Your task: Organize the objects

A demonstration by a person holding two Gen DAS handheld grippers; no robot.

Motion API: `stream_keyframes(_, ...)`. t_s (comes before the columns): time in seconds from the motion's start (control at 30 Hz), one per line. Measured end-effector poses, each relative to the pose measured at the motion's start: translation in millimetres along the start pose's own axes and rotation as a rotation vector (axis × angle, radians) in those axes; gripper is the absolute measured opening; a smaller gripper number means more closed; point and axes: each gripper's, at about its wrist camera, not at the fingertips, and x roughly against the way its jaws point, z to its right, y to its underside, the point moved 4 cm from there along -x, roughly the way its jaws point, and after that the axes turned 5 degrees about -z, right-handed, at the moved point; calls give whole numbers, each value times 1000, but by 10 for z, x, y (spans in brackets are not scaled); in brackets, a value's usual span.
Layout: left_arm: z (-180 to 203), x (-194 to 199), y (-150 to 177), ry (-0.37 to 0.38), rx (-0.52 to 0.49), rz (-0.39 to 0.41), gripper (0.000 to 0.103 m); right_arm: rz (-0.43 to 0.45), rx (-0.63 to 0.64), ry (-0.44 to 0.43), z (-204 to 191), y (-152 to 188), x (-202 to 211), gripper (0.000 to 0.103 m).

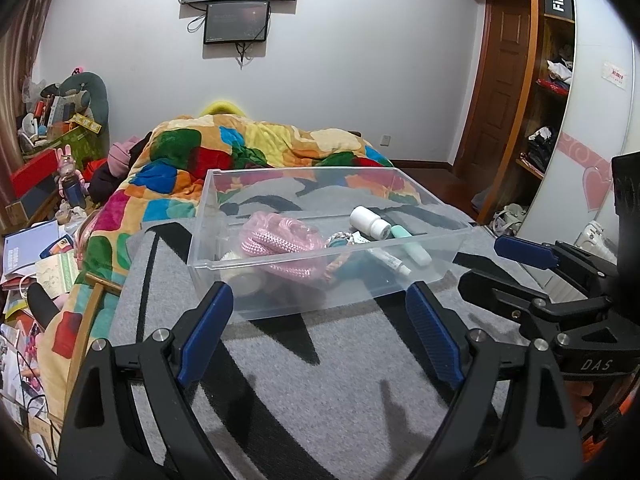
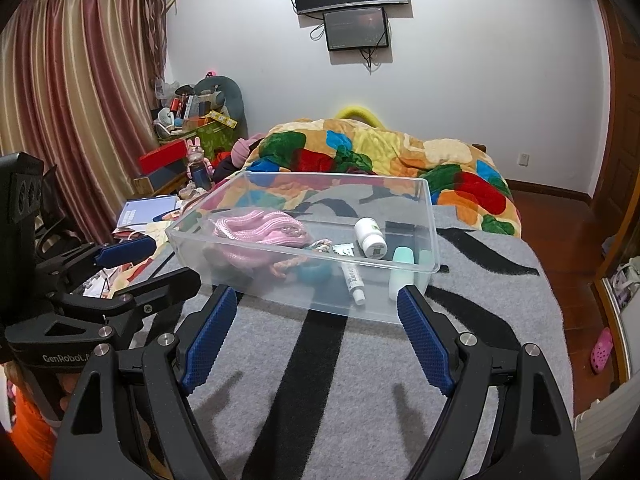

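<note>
A clear plastic bin (image 1: 424, 276) (image 2: 430, 216) sits on the grey and black blanket (image 1: 320, 380) (image 2: 340, 380). Inside lie a pink rope (image 1: 276, 236) (image 2: 256, 230), a white pill bottle (image 1: 370, 222) (image 2: 370, 236), a mint green bottle (image 1: 412, 246) (image 2: 401, 266), a small white tube (image 1: 390, 260) (image 2: 354, 280) and a braided cord with a teal ring (image 2: 314, 272). My left gripper (image 1: 320, 304) is open and empty just in front of the bin. My right gripper (image 2: 316, 308) is open and empty at the bin's near wall.
A colourful patchwork quilt (image 1: 256, 148) (image 2: 380, 148) is heaped behind the bin. Books, toys and boxes (image 1: 44, 216) (image 2: 192, 148) clutter the left of the bed. A wardrobe (image 1: 548, 112) stands at right, wooden floor with a pink shoe (image 2: 602, 350) beside the bed.
</note>
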Motion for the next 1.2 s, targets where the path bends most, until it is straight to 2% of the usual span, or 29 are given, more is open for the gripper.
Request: stream_keyframes(1.2,4,14,44,21,-3,-6,89,-3,-5,-9,-44,35,-24,81)
